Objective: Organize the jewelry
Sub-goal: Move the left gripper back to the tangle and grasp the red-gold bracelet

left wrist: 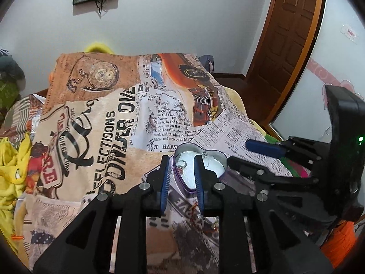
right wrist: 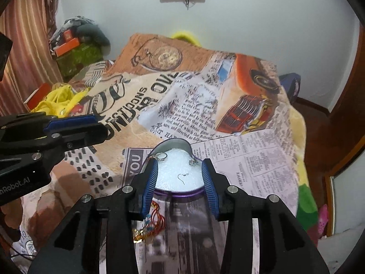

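Across the bed lies a printed blanket (right wrist: 187, 105) with newspaper text, a pocket watch and an orange car on it. On the blanket sits a heart-shaped purple tin (right wrist: 182, 193), lid off, lined with white padding. Both claws hover over it with nothing between their blue pads — the left claw (left wrist: 181, 178) a little apart, the right claw (right wrist: 180, 180) wider. Inside the tin are a ring (right wrist: 162, 156) at the left rim, a small silver piece (right wrist: 192, 162) at the right and an earring hook (right wrist: 181, 178) mid-padding. A red-and-gold bracelet (right wrist: 150, 226) lies on the blanket just outside the tin.
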Tool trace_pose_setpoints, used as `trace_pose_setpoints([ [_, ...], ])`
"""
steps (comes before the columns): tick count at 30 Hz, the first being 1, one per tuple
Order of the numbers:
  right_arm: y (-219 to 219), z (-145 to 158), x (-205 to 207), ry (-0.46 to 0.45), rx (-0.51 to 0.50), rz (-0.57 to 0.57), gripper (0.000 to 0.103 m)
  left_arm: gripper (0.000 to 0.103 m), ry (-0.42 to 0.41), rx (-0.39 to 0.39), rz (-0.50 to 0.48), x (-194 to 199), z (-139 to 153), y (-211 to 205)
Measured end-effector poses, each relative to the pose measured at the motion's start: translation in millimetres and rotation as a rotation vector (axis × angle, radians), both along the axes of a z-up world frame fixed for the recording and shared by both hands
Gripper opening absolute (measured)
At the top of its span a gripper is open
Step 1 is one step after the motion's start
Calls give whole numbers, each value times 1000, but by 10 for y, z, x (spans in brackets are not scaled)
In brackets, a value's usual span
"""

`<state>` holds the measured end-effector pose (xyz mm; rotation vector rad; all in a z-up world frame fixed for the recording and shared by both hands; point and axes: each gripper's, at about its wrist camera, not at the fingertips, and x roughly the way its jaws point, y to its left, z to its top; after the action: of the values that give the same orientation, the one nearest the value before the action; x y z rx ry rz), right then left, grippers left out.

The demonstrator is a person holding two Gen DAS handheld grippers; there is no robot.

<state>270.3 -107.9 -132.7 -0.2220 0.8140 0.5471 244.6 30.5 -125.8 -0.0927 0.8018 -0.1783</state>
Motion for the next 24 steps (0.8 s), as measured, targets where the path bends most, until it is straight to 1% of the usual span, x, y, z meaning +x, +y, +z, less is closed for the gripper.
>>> trace_pose_setpoints([
  [4,-58,134,-132,-22,13,-20,36,21,-11,9,8,-146,93,-6],
  [8,-119,215,-270,-35,25,-39,36,25,-11,20,14,-269,129,-1],
  [13,-186,209,-398,-31,24,-59,36,26,15,29,16,-351,51,-12],
  [16,-231,155,-440,-14,27,-75,36,27,53,41,6,-335,-89,-33],
  [20,-285,56,-516,3,15,-92,36,27,131,75,-9,-243,-375,-89],
  [24,-338,-41,-559,24,4,-103,36,27,211,66,-19,-117,-676,-108],
])
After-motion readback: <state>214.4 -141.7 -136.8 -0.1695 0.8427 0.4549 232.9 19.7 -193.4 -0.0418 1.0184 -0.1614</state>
